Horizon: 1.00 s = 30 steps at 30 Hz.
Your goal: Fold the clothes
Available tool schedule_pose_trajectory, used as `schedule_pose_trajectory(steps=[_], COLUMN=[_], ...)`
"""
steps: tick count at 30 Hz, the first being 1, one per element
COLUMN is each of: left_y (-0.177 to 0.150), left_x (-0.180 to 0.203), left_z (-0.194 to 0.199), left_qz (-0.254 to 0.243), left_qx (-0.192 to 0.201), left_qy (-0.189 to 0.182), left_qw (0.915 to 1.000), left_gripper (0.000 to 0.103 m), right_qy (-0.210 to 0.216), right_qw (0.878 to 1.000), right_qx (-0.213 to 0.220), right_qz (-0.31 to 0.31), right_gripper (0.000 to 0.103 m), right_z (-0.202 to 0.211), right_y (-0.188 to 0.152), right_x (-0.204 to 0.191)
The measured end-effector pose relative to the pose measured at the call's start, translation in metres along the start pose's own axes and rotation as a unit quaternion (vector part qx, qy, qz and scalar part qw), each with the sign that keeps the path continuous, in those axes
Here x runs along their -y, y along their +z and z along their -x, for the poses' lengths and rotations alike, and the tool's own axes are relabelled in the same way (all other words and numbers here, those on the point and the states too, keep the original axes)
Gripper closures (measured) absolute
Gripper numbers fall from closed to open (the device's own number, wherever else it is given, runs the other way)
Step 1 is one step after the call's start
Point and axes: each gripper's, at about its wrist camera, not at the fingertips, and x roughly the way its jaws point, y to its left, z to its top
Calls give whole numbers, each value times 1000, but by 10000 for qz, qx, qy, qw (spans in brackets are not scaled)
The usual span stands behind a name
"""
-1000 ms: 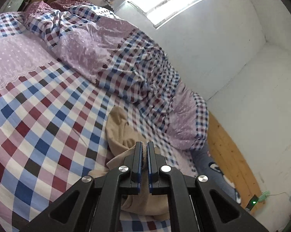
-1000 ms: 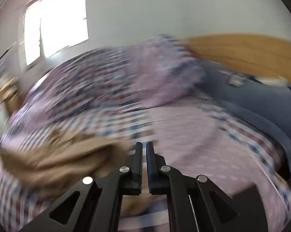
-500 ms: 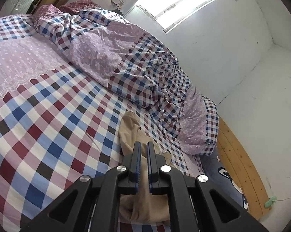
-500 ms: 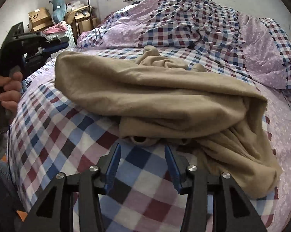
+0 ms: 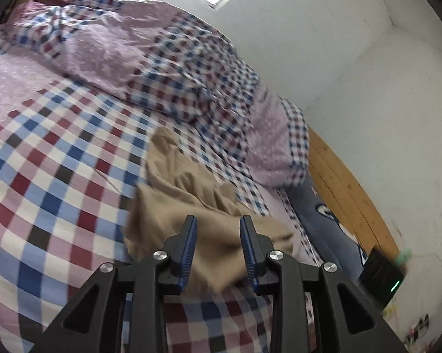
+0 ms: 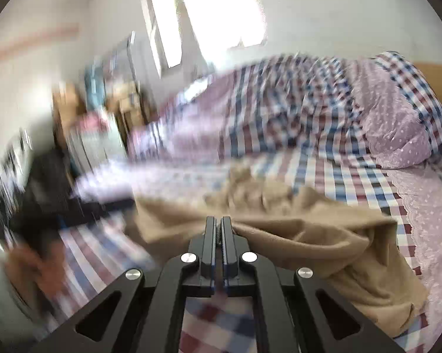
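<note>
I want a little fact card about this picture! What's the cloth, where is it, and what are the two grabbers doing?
cloth: tan garment, crumpled
where: on the checked bedsheet
behind it: bunched quilt
left gripper: open, fingers either side of the cloth's near part, nothing pinched
right gripper: shut, cloth edge bunched at its tips
folding: not neat yet
picture: right view blurry

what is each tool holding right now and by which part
The right tool is shut on the tan garment, pinching a fold at its near edge. The left tool is open above the same garment, holding nothing.
</note>
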Motion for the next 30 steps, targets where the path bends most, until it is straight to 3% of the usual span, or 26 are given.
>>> schedule_pose_trajectory(steps=[7,13,17,22,30], left_y=[-23,-41,-51,-62,-74], left_x=[31,46,53,76,99], left_z=[-12,-27,-37,-43,-57], left_qz=[-691,-1011,-1109,-1563,-2072], left_qx=[-565,-921,-1080,-1146,-998], left_qy=[-318,-216,-157,-376,-95], left_qw=[9955,9904,9878,9803,9731], left_gripper=[73,73,73,72,68], right_qy=[301,511,620,727,960], right_qw=[9888,9834,9839,9860,9915], right_qx=[968,1261,1198,1049,561], right_qz=[-1092,-1197,-1169,-1076,-676], right_gripper=[102,102,102,102,102], right_z=[46,71,72,67,51], right_y=[28,42,41,37,28], right_x=[29,28,24,20,-2])
